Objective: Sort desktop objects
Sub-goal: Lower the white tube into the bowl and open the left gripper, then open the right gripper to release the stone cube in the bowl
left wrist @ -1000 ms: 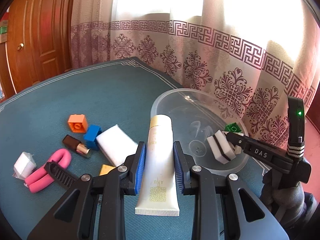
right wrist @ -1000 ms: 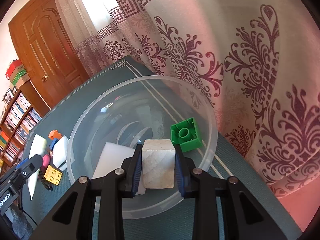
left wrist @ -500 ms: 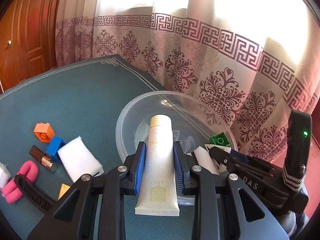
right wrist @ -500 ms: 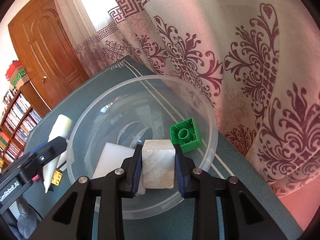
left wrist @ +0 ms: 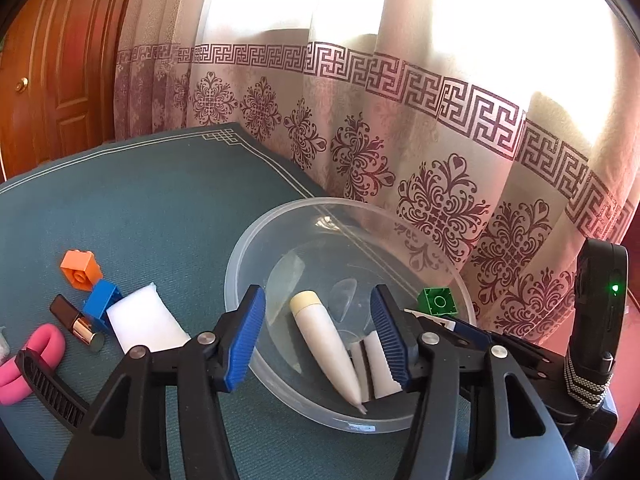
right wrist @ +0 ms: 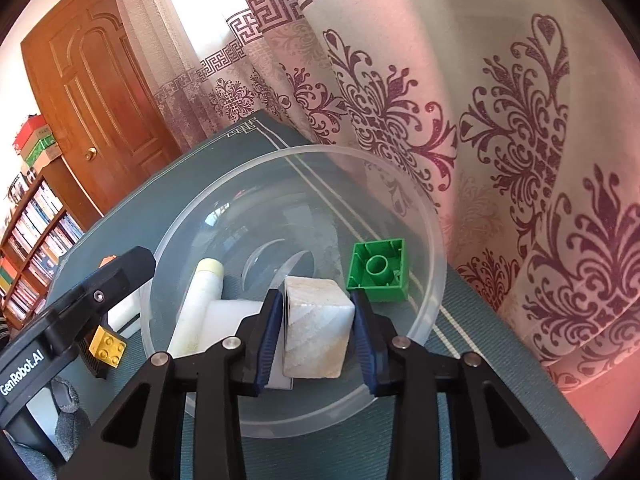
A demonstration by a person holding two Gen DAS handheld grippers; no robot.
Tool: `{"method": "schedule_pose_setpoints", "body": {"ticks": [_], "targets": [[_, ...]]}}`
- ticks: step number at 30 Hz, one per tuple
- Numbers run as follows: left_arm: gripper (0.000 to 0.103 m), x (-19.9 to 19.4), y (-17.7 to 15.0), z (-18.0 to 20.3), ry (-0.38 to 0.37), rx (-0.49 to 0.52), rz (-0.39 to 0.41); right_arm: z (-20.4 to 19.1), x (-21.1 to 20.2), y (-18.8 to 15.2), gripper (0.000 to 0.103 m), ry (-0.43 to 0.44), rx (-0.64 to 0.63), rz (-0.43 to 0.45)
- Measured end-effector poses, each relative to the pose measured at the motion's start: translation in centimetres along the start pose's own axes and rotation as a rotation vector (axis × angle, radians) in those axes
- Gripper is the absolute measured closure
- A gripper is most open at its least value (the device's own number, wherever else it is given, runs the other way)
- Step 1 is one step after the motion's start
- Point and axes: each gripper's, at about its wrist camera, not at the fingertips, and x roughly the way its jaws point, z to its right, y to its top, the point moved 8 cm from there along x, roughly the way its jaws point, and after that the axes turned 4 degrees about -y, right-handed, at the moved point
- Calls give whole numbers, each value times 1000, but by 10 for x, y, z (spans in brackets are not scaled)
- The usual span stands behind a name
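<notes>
A clear plastic bowl (left wrist: 240,264) stands on the teal table by the curtain. My left gripper (left wrist: 318,338) is open above its near rim. A cream tube (left wrist: 324,340) lies loose in the bowl beside a white sponge (left wrist: 380,364) and a green brick (left wrist: 438,302). In the right wrist view, my right gripper (right wrist: 318,318) holds a pale stone-like cube (right wrist: 316,328) between its jaws over the bowl (right wrist: 432,240), which holds the tube (right wrist: 198,308), the sponge (right wrist: 228,316) and the green brick (right wrist: 378,270).
Left of the bowl lie an orange brick (left wrist: 80,270), a blue brick (left wrist: 102,302), a white sponge (left wrist: 142,328), a lipstick (left wrist: 78,324) and a pink loop (left wrist: 30,360). A yellow brick (right wrist: 108,346) sits by the left gripper. The curtain hangs close behind.
My left gripper moved over the bowl, opened and let go of the cream tube, which now lies in the bowl. The right gripper's jaws have widened slightly around the cube.
</notes>
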Motion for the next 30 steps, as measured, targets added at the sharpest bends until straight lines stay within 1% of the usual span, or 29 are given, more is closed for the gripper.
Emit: {"method": "schedule_pose_setpoints", "body": {"ticks": [5,11,23,30], "targets": [[45,-3,0,-5,7,-17,-7,0,-2,-1,63,-1,4,2],[45,-10,-3,-16,49,-25,-6,-5,-6,0,63,-3,-6,18],[45,-34,12,-32,97,-53,40,-9,-16,4,63,-6,-12,45],[45,-49,10,-48,125,-76,49,-13,-22,6,62,1,-15,59]]}}
